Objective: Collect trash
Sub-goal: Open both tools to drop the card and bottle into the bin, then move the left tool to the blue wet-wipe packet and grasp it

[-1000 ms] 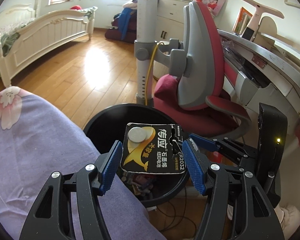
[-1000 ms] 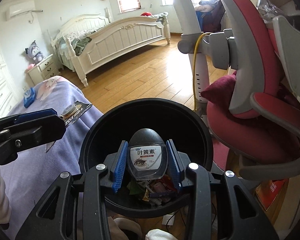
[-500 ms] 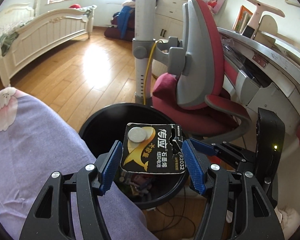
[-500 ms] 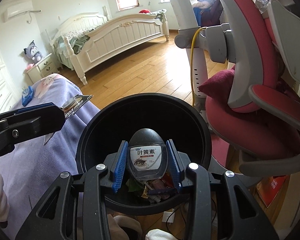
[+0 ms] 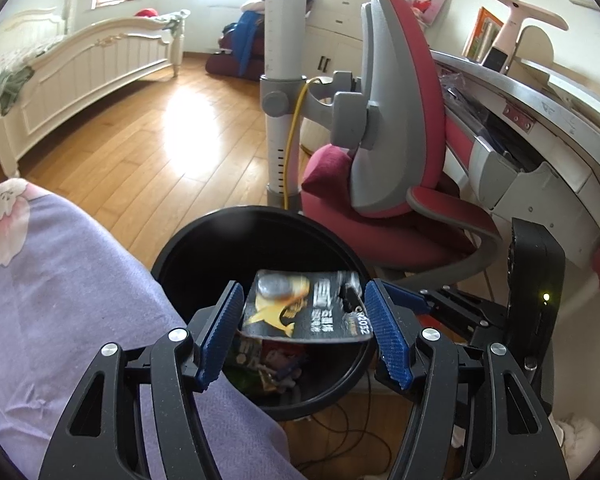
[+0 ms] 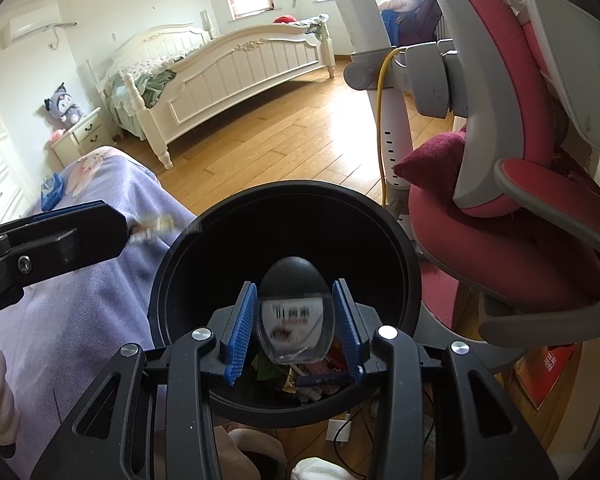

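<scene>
The battery card (image 5: 306,306) is a black-and-yellow blister pack with one silver coin cell at its upper left; it appears motion-blurred, tilted face-up over the bin (image 5: 192,248), between blue pads whose contact with it cannot be determined. The dropper bottle (image 6: 296,316) is a small clear, egg-shaped container with a black cap and a blurred white label, positioned cap-forward above the bin (image 6: 404,264). The bin is round, black, open-topped and contains mixed wrappers at the bottom.
</scene>
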Motion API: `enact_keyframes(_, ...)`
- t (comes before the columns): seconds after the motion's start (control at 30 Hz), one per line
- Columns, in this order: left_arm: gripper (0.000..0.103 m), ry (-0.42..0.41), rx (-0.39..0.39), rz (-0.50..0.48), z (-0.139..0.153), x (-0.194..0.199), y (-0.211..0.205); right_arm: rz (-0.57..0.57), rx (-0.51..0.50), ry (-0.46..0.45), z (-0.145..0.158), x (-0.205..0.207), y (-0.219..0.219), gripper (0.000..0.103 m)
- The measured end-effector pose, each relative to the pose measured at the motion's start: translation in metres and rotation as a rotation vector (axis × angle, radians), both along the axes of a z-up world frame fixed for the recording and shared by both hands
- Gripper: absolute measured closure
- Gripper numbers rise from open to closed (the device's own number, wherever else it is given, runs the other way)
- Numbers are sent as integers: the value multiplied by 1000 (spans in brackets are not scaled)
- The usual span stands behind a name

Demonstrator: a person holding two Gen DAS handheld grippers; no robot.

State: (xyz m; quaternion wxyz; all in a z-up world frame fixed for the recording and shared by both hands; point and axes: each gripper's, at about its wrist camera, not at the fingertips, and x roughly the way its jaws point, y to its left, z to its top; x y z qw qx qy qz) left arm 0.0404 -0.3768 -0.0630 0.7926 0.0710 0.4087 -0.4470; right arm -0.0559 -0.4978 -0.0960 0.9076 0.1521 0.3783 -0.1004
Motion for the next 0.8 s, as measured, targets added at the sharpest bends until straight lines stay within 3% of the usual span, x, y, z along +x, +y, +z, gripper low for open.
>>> enact_keyframes(0.2, 40, -10, 1, 5, 3, -2, 1, 1, 5, 10, 2, 0, 0, 60)
enact_keyframes(0.3, 33, -15, -6, 20, 6, -2, 8, 7, 0, 8, 3, -1, 4, 55)
enact_keyframes(0.4, 33, -23, -7, 32, 9, -2, 14, 13, -3, 6, 5, -2, 8, 55)
enact_keyframes(0.47, 33, -34, -4, 47, 12, -1, 20, 18, -5, 6, 6, -1, 10, 47)
enact_keyframes(0.53, 23, -48, -3, 69, 14, 0, 28, 21, -2, -2, 8, -1, 13, 43)
enact_keyframes(0.8, 23, -68, -2, 214, 22, 20, 77, 59, -13, -11, 18, 10, 32, 43)
